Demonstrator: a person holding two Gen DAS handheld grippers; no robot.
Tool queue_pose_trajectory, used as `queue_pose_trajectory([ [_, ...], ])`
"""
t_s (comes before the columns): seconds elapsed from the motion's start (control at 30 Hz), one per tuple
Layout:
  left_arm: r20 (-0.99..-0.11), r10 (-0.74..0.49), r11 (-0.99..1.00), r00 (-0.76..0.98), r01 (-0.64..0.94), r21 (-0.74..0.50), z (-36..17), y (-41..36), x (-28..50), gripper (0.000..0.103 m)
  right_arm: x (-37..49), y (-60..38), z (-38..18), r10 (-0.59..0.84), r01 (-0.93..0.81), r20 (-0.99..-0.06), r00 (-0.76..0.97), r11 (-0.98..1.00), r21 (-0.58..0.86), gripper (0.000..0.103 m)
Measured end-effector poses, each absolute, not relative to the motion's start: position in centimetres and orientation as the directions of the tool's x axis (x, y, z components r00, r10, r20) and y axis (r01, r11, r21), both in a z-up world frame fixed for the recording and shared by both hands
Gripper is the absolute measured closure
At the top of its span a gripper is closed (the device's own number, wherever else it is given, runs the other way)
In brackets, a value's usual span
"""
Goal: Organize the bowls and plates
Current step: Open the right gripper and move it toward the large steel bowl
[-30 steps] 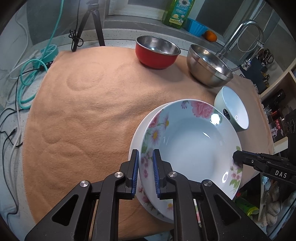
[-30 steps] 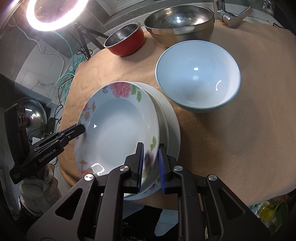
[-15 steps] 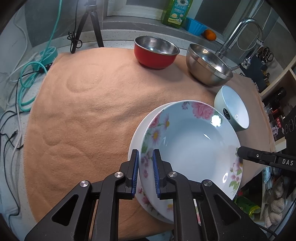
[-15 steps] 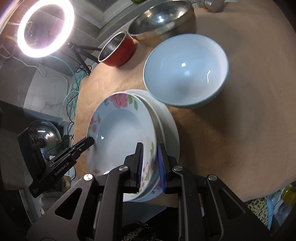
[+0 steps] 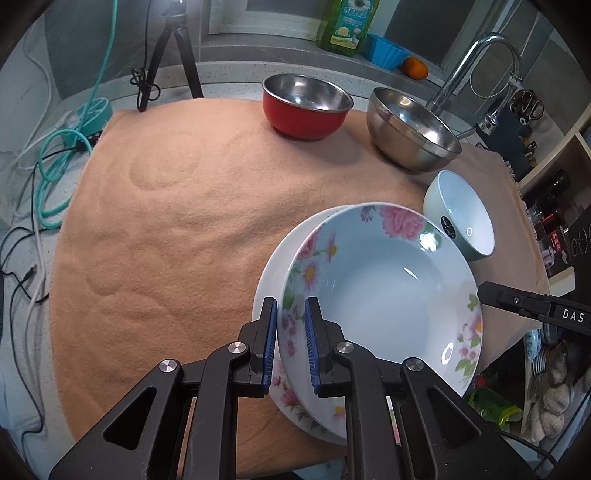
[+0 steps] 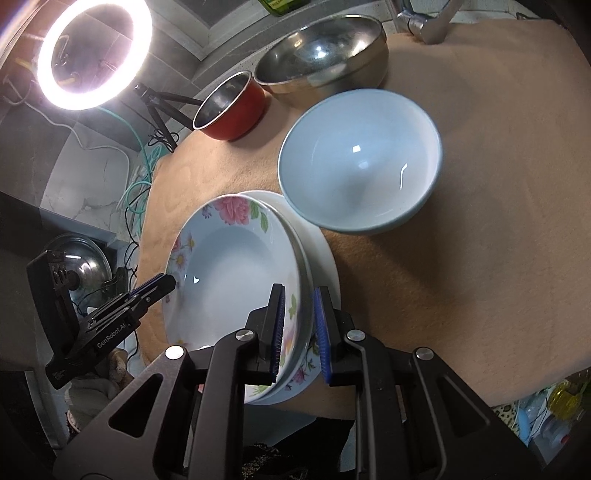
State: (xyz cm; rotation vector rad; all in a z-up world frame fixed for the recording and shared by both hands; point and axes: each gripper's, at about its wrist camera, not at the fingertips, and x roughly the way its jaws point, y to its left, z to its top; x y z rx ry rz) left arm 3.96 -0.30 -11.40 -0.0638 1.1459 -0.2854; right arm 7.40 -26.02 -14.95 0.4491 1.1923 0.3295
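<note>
your left hand-held gripper (image 5: 290,332) is closed down on the near-left rim of the floral plate (image 5: 380,291), blue pads on either side of the rim. your right hand-held gripper (image 6: 299,321) is clamped on the opposite rim of the same plate; in the left wrist view its black tip comes in from the right with "das" printed in white. in the right wrist view the left gripper's body reads "genrobot.ai".

the floral plate is a glossy, deep dish with pink flowers and green leaves round its rim, tilted over a plain white plate (image 5: 280,254) that lies on the peach cloth (image 5: 177,229) covering the desk. another flowered rim shows between the two. the stack overhangs the cloth's near edge.

just beside the stack stands a pale blue ceramic bowl (image 6: 360,162), smooth and white inside, with a small dark label on its outer wall too small to read. farther back a red bowl (image 5: 306,107) with a steel lining and a larger bare steel bowl (image 5: 413,134) sit close together near the faucet (image 5: 476,62).

the cloth is fuzzy, with ring-shaped dents pressed into it; its whole left half is open room. a green bottle (image 5: 347,26) with a daisy label stands on the ledge behind; the lettering is not legible.
</note>
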Motion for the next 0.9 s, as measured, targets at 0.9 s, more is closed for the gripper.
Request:
queue_pose_trajectory([
  [0.9, -0.829, -0.382, 0.924, 0.408, 0.202, -0.325, -7.2, -7.2, 15.2, 0.089, 16.7, -36.2, -7.0, 0.400, -0.073, -0.771, 0.497, 0.904, 0.421, 0.065],
])
